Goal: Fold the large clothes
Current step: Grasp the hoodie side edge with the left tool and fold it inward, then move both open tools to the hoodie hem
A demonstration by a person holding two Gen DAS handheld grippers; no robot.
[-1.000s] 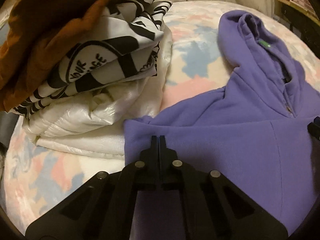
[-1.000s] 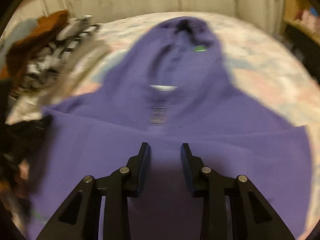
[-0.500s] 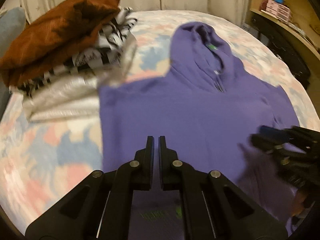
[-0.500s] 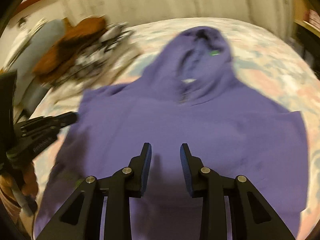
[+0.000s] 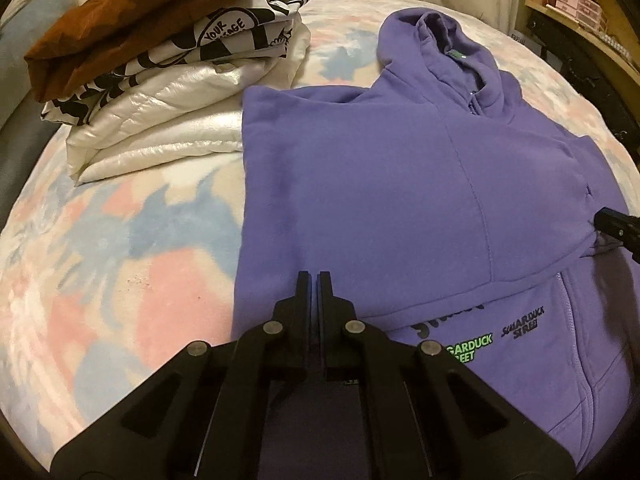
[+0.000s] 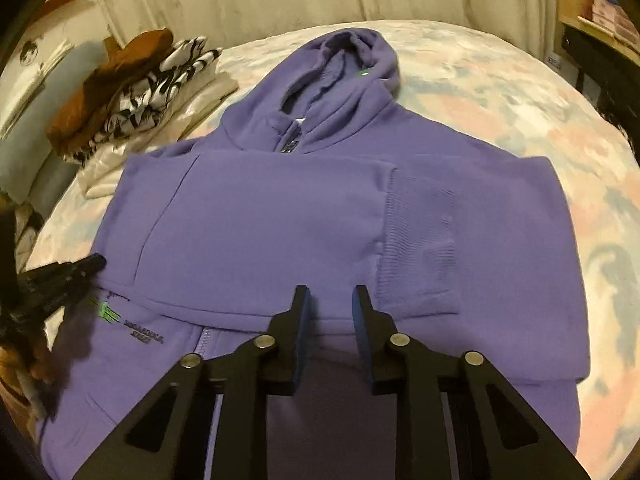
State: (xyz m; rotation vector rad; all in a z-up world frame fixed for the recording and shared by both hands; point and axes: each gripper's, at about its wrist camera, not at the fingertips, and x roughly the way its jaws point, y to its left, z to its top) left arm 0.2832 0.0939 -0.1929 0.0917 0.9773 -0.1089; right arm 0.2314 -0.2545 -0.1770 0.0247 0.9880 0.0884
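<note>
A purple zip hoodie (image 5: pixel 400 184) lies front up on the bed, hood at the far end, both sleeves folded across the chest; it also shows in the right wrist view (image 6: pixel 280 216). My left gripper (image 5: pixel 313 280) is shut and empty, hovering over the hoodie's left edge near the hem. My right gripper (image 6: pixel 330 294) is open and empty, above the lower chest just below the folded sleeve cuff (image 6: pixel 420 252). The left gripper's tip shows at the left of the right wrist view (image 6: pixel 86 264), and the right one's tip at the right edge of the left wrist view (image 5: pixel 616 226).
A stack of folded clothes (image 5: pixel 168 52), brown over black-and-white over shiny white, sits on the bed left of the hoodie, touching its shoulder. The bedcover (image 5: pixel 120 232) is pastel patterned. A wooden shelf (image 5: pixel 580 4) stands at the right; curtains hang behind.
Both grippers have pulled back toward the hoodie's hem, so more of the garment shows. The left gripper stays shut and the right stays open.
</note>
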